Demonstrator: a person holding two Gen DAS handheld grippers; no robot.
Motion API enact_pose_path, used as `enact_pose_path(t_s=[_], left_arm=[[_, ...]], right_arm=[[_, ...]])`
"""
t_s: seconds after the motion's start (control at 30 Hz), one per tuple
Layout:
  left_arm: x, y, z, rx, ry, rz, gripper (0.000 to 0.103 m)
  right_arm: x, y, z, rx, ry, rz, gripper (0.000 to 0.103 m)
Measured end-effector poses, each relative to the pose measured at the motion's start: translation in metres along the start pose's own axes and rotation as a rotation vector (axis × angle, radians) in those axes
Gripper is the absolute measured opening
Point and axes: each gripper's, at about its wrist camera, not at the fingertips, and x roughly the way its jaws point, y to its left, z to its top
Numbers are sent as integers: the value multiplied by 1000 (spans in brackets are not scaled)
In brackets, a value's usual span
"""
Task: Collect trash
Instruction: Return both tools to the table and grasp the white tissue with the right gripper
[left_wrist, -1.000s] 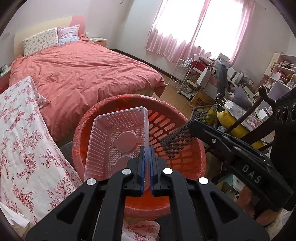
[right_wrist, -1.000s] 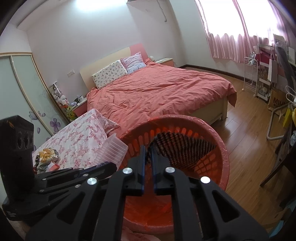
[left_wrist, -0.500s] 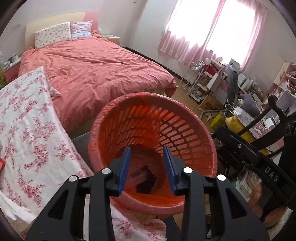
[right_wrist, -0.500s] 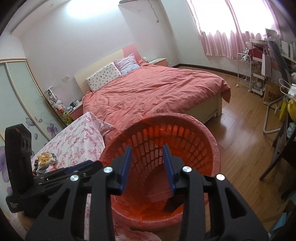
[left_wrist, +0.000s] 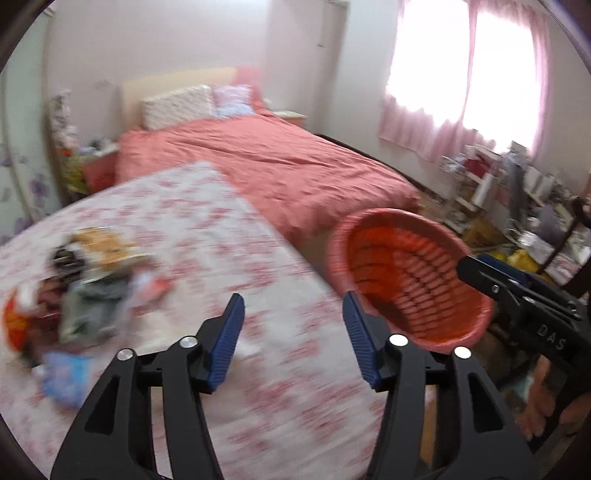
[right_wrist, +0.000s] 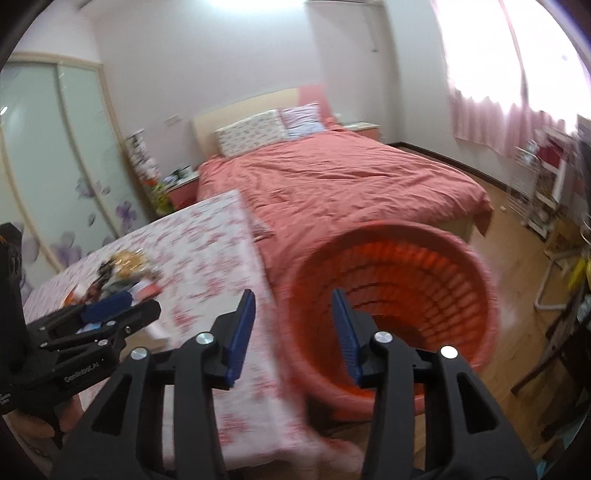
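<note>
Blurring hides trash pile (left_wrist: 85, 284) details; both hand-held grippers, left (left_wrist: 293, 338) & right (right_wrist: 293, 334), opening, empty.

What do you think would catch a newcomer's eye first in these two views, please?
Probably the orange slatted basket, standing beside the floral-clothed table in front of the red bed. Next, the blurred heap of trash at the table's left. Both the left gripper and the right gripper are opening, nothing between them.
</note>
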Motion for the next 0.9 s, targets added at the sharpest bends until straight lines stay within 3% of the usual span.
enact_pose_path(t_s=[0.27,0.43,0.53,0.7,0.9], left_arm=[[-43,82,-37,-132,-37,199,68],[-65,127,-59,-212,-50,300,70],[-73,146,-69,-248,-47,323,71],[-80,171,-87,-310,-32,337,72],[-90,189,-102,-354,-20,344,72]], right_arm=[[23,103,-26,-158,43,91,65],[46,147,-42,-198,86,106,66],[57,164,-45,-197,105,104,66],[69,188,-45,-199,101,64,78],[89,204,-49,-216,135,-10,83]])
